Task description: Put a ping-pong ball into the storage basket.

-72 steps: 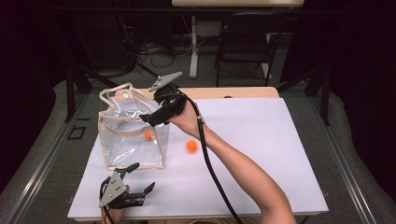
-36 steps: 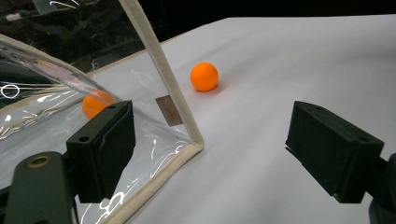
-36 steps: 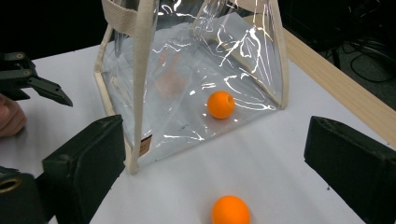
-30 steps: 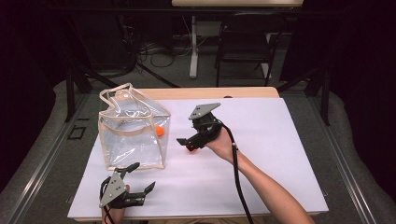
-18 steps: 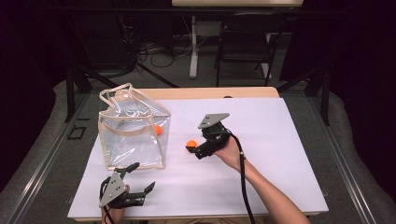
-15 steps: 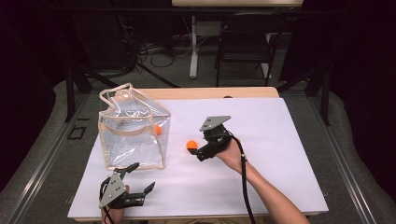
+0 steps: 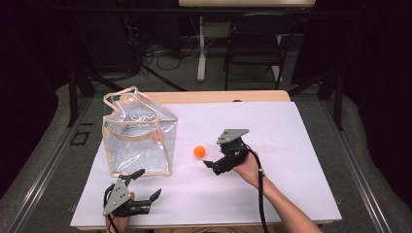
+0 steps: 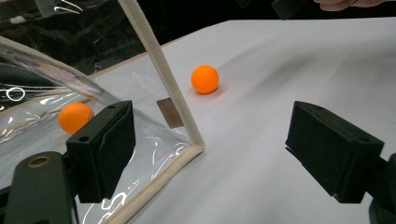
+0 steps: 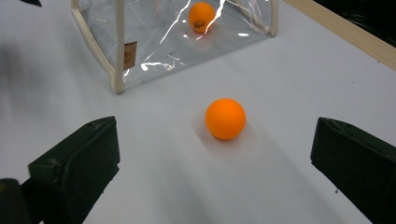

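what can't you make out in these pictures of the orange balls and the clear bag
- Print on the ball in the bag: right gripper view, too small and crossed by glare.
- Tag on the clear bag: too small to read.
- Ball in the bag, left gripper view: partly behind that gripper's jaw.
- Far side of the ball on the table: faces away in every view.

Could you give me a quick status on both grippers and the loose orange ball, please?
Right gripper open, jaws just widened, nothing between them. Left gripper open, idle. Orange ball on the table ahead of right gripper. Path unobstructed.
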